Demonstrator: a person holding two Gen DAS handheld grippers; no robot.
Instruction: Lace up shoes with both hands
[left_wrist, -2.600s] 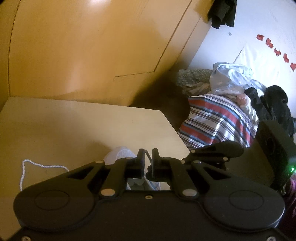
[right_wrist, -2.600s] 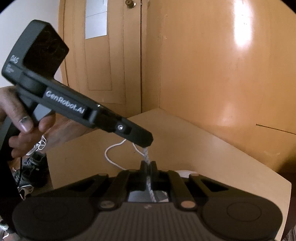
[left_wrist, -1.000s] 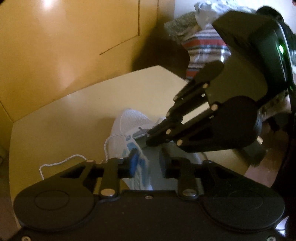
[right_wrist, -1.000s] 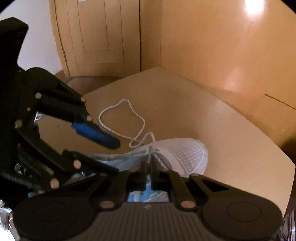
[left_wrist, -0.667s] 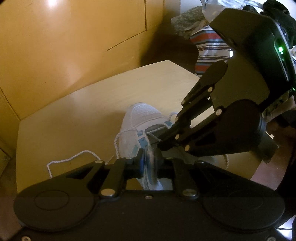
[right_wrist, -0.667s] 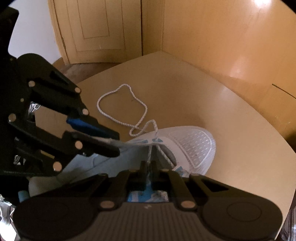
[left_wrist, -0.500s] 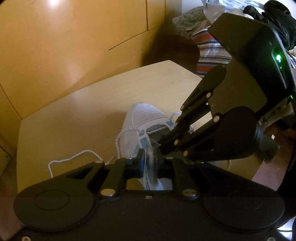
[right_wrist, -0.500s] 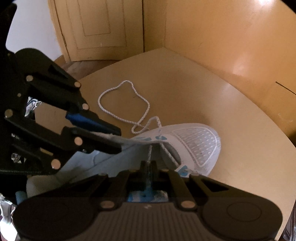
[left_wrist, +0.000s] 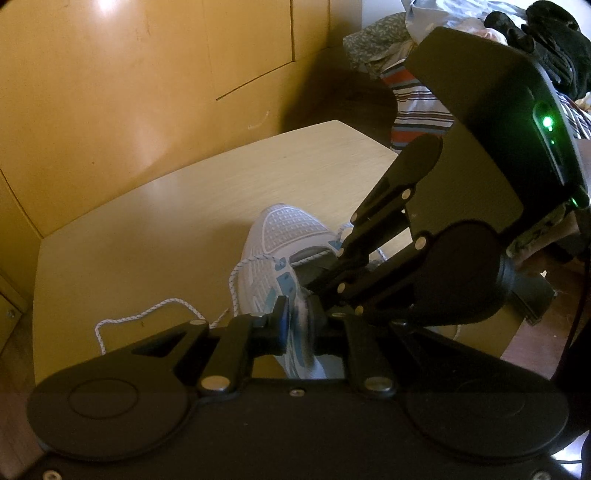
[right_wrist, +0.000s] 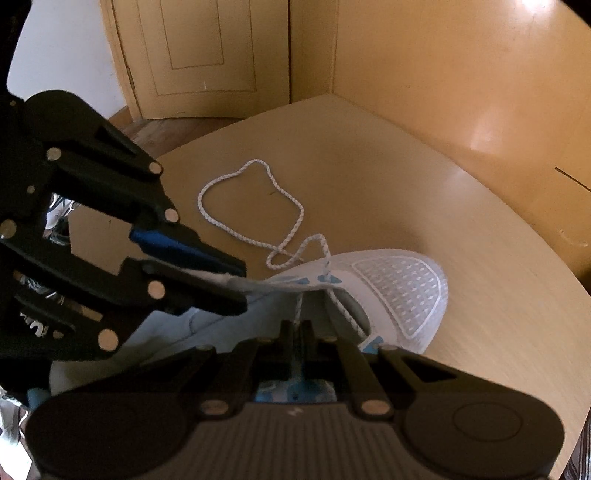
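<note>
1. No brand name or label can be read on the shoe or on either tool; the only mark is a small pale sign on the ribbed body of the right tool, too small to make out. A green light glows on the right tool's housing in the left wrist view.

2. The worktop (right_wrist: 461, 229) is pale wood with a rounded front edge, set into a corner of glossy yellow-orange panelled walls. A panelled door (right_wrist: 199, 55) of the same colour stands behind it, with wooden floor below. Beyond the worktop's far end lies a heap of cloth, among it a striped fabric (left_wrist: 417, 107) in red, white and dark bands.

3. The white sneaker (right_wrist: 399, 288), with blue accents and a mesh toe, lies on the worktop. In the right wrist view its long axis runs from lower left to upper right, toe to the right; in the left wrist view the toe points up and away from the camera.

4. A white shoelace (right_wrist: 255, 206) spreads in a loose loop on the worktop just beside the sneaker's eyelets, and one strand runs back from the eyelets.

5. The left tongs (right_wrist: 236, 282) are clenched on the edge of the sneaker's upper near the eyelets, with pale fabric pinched between the blue-padded fingers.

6. The right tongs (right_wrist: 295, 332) are clenched on a strand of the shoelace, which runs taut from them up to the eyelets.
</note>
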